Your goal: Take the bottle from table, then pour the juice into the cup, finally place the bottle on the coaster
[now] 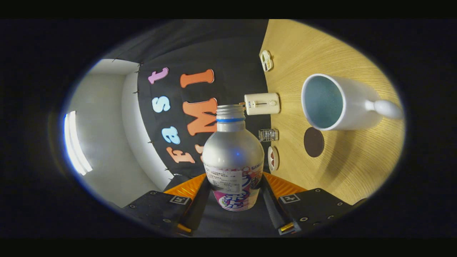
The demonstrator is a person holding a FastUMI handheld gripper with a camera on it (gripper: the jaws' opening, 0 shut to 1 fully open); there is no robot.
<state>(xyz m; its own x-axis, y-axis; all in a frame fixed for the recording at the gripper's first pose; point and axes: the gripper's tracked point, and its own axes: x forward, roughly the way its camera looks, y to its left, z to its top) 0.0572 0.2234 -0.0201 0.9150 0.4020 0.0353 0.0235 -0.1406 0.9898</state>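
A silver bottle [234, 157] with a blue neck ring, an uncapped threaded mouth and a pink-and-white label stands between my fingers, and my gripper [234, 194] is shut on its lower body. The whole view is rolled sideways, so the wooden table [357, 171] appears as a wall beside the bottle. A white cup [339, 103] with a blue inside and a handle stands on that table, its mouth facing toward the bottle's side. A dark round coaster [314, 142] lies on the wood near the cup's base, between cup and bottle.
Along the table's far edge by the booth wall sit a cream box with a slider and knob [262, 104], a small clear ridged container [268, 135], a small round dish [273, 158] and a white toy car [266, 60].
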